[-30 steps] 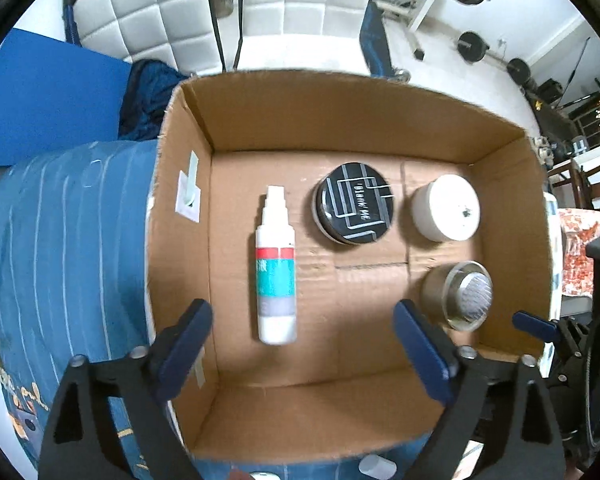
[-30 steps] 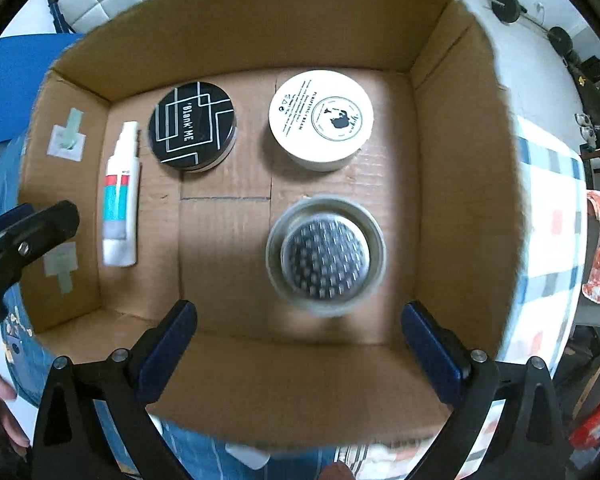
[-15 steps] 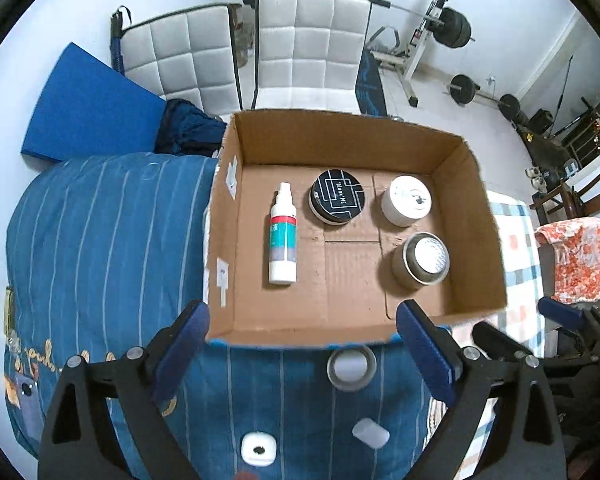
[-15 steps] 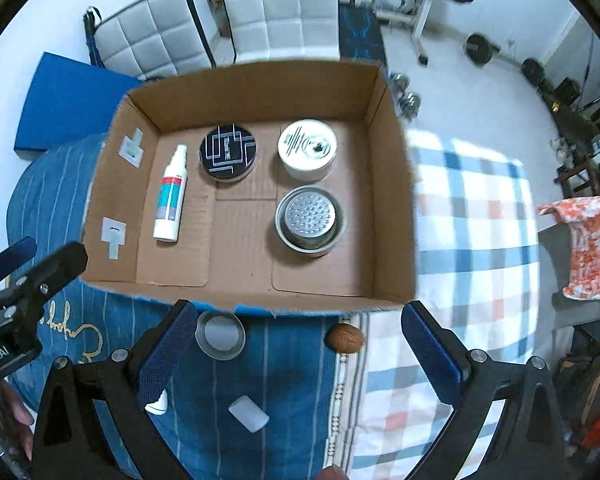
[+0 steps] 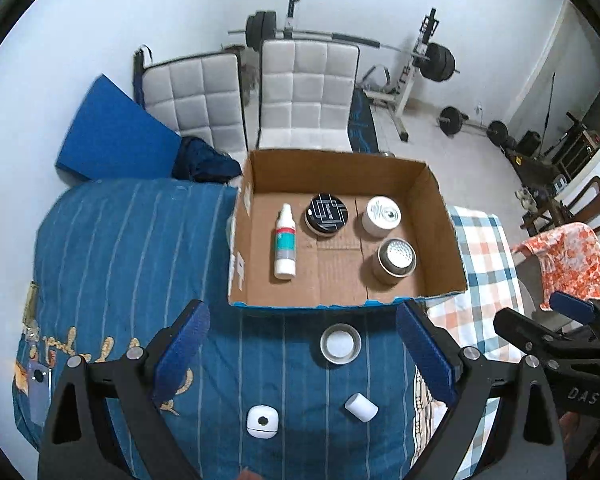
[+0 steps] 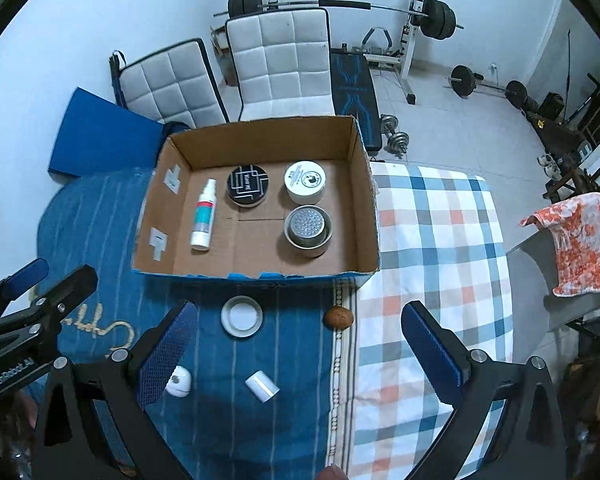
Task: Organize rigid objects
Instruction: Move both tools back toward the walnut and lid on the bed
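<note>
Home gym bedroom; barbell rack (image 6: 414, 4), bed (image 6: 428, 240)

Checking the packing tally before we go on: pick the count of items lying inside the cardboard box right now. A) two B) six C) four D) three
C: the cardboard box holds a spray bottle, a black round tin, a white jar and a metal perforated cup; the other items lie outside on the bedspread.

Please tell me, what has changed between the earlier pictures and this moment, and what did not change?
Both grippers, left and right, pulled back and up from the cardboard box, so the bed in front of it came into view. Neither took or released anything; both stayed open and empty. The spray bottle, black tin, white jar and metal cup kept their places.
</note>
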Available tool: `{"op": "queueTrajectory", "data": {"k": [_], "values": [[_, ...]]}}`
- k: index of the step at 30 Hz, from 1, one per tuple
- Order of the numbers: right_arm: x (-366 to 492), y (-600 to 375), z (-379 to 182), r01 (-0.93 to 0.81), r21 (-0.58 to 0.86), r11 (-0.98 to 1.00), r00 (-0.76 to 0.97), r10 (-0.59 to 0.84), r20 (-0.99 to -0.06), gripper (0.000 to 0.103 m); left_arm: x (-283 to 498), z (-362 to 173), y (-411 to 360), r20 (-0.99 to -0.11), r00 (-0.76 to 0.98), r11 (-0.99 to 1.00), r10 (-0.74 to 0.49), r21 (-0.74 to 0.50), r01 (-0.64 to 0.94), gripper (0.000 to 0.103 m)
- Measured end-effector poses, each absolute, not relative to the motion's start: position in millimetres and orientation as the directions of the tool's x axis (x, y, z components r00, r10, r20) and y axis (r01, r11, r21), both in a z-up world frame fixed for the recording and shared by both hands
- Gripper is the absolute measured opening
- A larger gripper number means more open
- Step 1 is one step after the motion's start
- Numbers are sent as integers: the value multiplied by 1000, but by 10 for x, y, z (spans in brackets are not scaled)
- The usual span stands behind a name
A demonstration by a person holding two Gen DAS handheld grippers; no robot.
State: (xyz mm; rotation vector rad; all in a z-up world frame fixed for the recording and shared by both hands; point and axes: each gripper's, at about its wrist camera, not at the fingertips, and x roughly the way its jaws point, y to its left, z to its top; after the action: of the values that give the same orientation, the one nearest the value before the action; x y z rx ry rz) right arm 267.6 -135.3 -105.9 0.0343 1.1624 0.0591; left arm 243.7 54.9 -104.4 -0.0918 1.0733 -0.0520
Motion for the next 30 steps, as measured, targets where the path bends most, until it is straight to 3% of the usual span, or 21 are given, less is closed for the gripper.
{"op": "queueTrajectory", "data": {"k": [10, 19, 23, 25, 30], "values": [[2549, -1550, -1105, 19, 81, 997, 381, 67, -922, 103, 2325, -999, 442, -871, 483, 994, -92, -105, 1, 96], [2858, -2137, -2516, 198, 168, 966, 156, 138, -978, 102, 2648, -2267, 158, -964, 240, 991, -115, -128, -41, 96], [2961, -2200, -3111, 228, 165, 960, 75, 152, -986, 82, 2826, -2943, -63, -989, 109, 994, -99, -103, -25, 96], [3006, -2211, -3394, 237, 161, 958, 48, 154, -987, 65, 2887, -3201, -151, -994, 64, 996, -93, -94, -6, 96], [3045, -2263, -3728, 280, 191, 941, 34, 189, -981, 61, 3000, -3645, -293, -997, -7, 997, -70, -70, 15, 95]]}}
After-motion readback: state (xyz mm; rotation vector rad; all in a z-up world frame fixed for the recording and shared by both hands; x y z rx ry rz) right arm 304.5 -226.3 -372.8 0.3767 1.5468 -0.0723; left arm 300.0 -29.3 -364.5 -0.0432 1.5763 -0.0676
